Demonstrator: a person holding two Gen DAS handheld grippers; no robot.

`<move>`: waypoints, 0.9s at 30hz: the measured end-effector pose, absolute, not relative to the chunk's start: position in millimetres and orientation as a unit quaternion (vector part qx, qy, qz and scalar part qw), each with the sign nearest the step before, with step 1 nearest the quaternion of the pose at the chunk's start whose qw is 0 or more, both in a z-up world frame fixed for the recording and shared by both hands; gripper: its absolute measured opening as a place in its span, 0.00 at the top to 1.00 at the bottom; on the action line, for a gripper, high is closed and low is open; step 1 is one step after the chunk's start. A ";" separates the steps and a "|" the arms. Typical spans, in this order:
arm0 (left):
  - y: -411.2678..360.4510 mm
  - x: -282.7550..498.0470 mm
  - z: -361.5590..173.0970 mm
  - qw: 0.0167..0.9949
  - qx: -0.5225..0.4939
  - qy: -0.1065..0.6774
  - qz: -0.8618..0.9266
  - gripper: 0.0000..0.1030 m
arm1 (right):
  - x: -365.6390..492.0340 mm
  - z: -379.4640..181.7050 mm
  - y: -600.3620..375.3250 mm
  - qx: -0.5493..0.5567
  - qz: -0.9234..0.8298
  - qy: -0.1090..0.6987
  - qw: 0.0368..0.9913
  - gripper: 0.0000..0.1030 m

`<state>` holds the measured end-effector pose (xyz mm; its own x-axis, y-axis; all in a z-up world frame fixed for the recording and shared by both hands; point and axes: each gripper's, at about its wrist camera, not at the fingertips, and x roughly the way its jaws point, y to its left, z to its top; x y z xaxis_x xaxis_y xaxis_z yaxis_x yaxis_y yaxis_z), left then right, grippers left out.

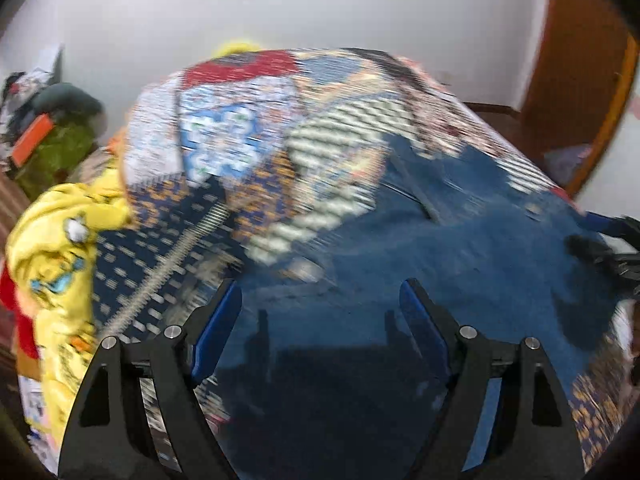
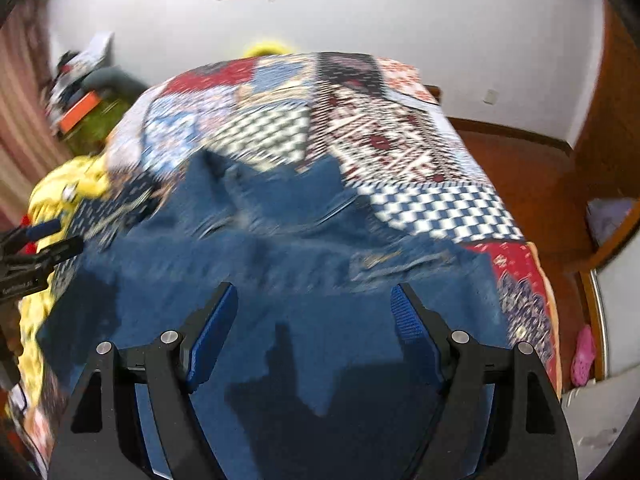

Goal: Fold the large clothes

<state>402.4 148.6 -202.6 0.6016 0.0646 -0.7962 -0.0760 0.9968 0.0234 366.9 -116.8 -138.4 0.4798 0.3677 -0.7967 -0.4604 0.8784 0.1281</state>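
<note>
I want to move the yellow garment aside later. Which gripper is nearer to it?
Left. The left gripper hovers over the jeans beside the yellow garment; the right gripper is farther across.

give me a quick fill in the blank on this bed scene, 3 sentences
1. The garment under both tools is dark ____ denim.
2. The left tool and the right tool both have their jaws ____, gripping nothing.
3. The bundle of cloth at the left edge of the patchwork bedspread is mostly ____.

Missing words: blue; open; yellow
</note>
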 end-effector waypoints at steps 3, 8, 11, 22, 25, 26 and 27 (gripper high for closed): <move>124.1 387.8 -213.9 0.892 -0.017 0.452 0.009 0.21 | 338.8 -146.2 -106.0 -0.073 0.270 0.451 0.848 0.26; 98.3 374.8 -243.4 0.882 -0.031 0.471 0.000 0.21 | 321.5 -164.2 -101.9 -0.111 0.268 0.463 0.838 0.25; 97.0 368.6 -258.5 0.878 -0.033 0.478 0.015 0.21 | 320.1 -172.9 -107.8 -0.145 0.252 0.465 0.836 0.25; 140.5 311.9 -256.9 0.899 -0.054 0.425 0.089 0.15 | 319.0 -165.1 -183.5 -0.150 0.164 0.459 0.860 0.23; 159.6 296.2 -257.1 0.896 -0.060 0.424 0.117 0.15 | 320.1 -164.6 -209.7 -0.131 0.138 0.462 0.866 0.22; 167.7 290.9 -259.0 0.892 -0.061 0.428 0.133 0.14 | 321.2 -165.8 -217.3 -0.124 0.130 0.466 0.866 0.22; 173.9 286.5 -261.0 0.889 -0.064 0.430 0.142 0.11 | 322.1 -166.8 -224.8 -0.115 0.123 0.471 0.866 0.21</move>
<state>286.5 173.9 -261.0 0.5891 0.1982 -0.7834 -0.3077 0.9514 0.0093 322.1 -224.8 -166.8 0.5266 0.1054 -0.8435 -0.3218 0.9432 -0.0830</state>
